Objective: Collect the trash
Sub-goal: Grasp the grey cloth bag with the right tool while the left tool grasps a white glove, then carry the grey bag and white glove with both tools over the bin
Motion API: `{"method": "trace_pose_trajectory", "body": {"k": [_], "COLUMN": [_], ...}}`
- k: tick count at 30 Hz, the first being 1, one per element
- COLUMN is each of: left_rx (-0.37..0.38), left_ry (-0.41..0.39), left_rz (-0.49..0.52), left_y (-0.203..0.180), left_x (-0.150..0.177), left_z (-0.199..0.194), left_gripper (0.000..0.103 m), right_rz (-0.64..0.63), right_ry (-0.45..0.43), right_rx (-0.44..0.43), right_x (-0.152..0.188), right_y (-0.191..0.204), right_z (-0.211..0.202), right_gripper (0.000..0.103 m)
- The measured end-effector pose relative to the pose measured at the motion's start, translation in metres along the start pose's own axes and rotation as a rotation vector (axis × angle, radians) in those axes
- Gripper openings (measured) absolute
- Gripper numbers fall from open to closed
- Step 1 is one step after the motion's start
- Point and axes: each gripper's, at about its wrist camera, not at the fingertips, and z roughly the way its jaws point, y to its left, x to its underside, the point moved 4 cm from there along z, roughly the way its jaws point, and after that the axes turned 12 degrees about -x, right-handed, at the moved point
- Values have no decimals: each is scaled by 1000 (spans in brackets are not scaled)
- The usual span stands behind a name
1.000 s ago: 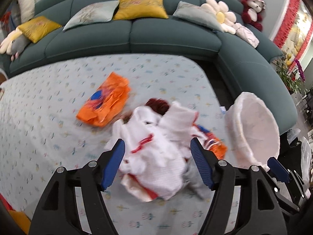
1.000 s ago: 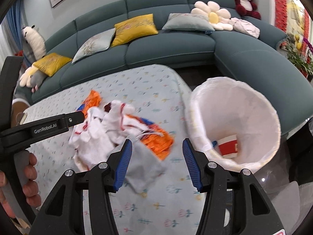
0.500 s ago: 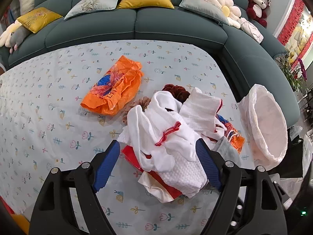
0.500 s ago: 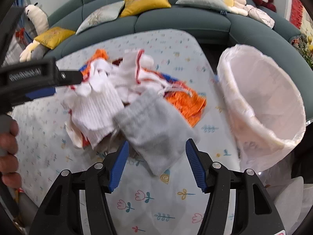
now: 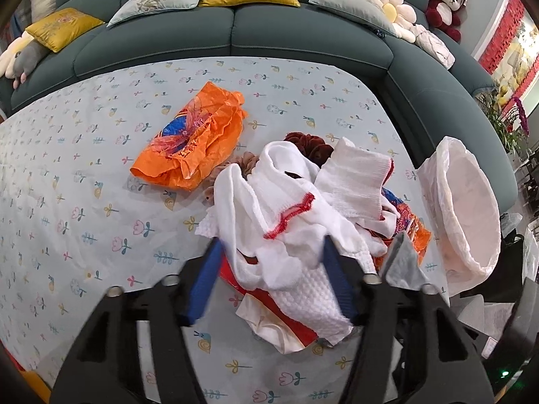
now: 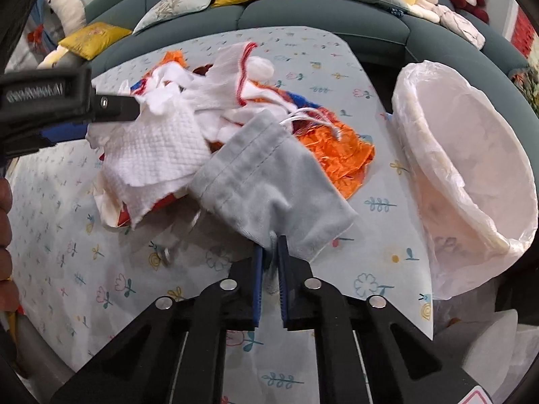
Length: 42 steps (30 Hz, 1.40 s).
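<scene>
A heap of white cloths lies on the flowered tablecloth over red wrappers, with an orange plastic bag behind it on the left. My left gripper straddles the near part of the heap. Its jaws are closing with white cloth between them, and I see no firm pinch. My right gripper is shut on the near edge of a grey drawstring pouch, which lifts off the cloth beside a second orange bag. That pouch also shows at the right of the left wrist view. The white-lined bin stands at the table's right edge.
A teal corner sofa with yellow and grey cushions and plush toys wraps around the far and right sides. The bin stands past the table's rounded right corner. A person's hand holds the left gripper's handle at the left edge.
Both grippers sank toward the heap. The right jaws went from open around the grey pouch to shut on its edge. The left jaws widened, then narrowed around the white cloths.
</scene>
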Motion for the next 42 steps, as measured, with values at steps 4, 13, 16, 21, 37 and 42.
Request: {"method": "trace_pose_trajectory", "body": {"k": [4,13,16,21,37,42], "left_rx": [21,37,39,60,191,227], "left_ry": [0,-58,-91,-143,-240,-230], "left_rz": [-9,-29,-27,-7,158,219], "left_y": [4,13,11,0,-122,-162], "left_x": [-3,-11,-17,-34,-64,-61], "left_z": [-2,-31,-47,-75,-129,-128], "left_gripper": [23,4,4,4,4,4], "right_rz": [0,20,30,29,77,129], "right_ry": [-37,-153,-180,-232,-363,-387], "right_rx": [-19,-61,-76,-77,-26,15], "right_x": [-3,-20,-30,-46,-66,-64], "right_y": [3,8,7,6,-47,-81], "right_z": [-13,-54,-65,-87,-144,-155], "right_gripper": [5,5,5,5,5,5]}}
